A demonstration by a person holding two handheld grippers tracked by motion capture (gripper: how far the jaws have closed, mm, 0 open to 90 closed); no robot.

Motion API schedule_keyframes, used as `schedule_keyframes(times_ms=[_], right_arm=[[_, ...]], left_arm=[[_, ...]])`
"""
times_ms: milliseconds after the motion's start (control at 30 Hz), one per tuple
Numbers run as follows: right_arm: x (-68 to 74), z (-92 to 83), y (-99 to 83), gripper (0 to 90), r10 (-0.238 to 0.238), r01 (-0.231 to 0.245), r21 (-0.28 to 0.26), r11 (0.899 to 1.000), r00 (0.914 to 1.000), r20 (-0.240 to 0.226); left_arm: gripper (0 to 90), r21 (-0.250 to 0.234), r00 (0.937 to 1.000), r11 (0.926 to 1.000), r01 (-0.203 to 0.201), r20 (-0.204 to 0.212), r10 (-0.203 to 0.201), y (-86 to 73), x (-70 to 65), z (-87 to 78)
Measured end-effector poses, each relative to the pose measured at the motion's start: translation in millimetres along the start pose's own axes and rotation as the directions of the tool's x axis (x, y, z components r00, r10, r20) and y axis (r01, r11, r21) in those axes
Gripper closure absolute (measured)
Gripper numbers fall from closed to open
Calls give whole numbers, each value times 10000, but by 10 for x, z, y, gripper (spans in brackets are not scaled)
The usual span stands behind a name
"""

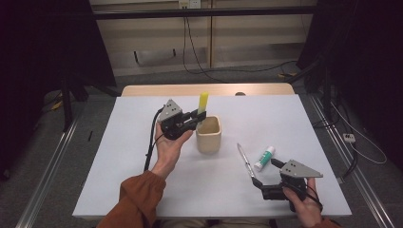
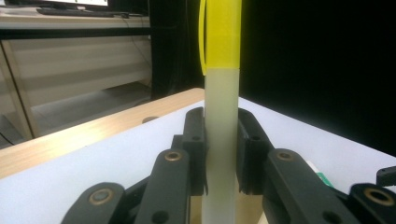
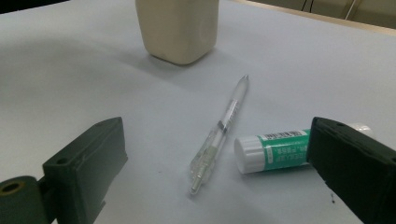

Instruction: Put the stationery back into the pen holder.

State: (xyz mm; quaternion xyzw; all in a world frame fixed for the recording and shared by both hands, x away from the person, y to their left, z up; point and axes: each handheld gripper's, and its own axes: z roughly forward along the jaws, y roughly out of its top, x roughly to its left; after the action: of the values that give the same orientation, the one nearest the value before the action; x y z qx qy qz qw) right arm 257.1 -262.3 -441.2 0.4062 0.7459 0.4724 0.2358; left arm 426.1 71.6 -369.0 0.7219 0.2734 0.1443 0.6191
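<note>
Highlighter [image 1: 203, 102] | our left gripper [image 1: 198, 116] clamps it upright over the beige cup [image 1: 209, 134] | next: lower, release | right gripper [image 1: 265, 174] open, idle near pen [image 1: 246, 160].

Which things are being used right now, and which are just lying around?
In use:
- left hand-held gripper, shut on the highlighter
- highlighter, yellow cap up, held upright over the cup
- beige cup

Lying about:
- clear pen, flat on the table
- green glue stick, lying beside the pen
- right hand-held gripper, open, holding nothing
</note>
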Motion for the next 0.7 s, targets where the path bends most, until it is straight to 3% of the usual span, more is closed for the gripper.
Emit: schedule_keyframes(times_ms=[333, 400, 567, 700], right_arm=[[-3, 0, 1, 46, -20, 20, -39, 10000, 10000, -11], [-5, 2, 1, 46, -16, 15, -31, 10000, 10000, -8], [-5, 1, 0, 45, -30, 30, -31, 10000, 10000, -15], [-1, 1, 0, 45, -40, 40, -10, 10000, 10000, -19]], left_arm=[[774, 322, 9999, 9994, -137, 26, 136, -106, 54, 155], [774, 392, 9997, 9992, -100, 204, 92, -138, 53, 183], [772, 702, 9980, 9956, -614, 197, 602, -220, -8, 243], [772, 977, 9985, 9937, -550, 99, 543, -273, -1, 267]])
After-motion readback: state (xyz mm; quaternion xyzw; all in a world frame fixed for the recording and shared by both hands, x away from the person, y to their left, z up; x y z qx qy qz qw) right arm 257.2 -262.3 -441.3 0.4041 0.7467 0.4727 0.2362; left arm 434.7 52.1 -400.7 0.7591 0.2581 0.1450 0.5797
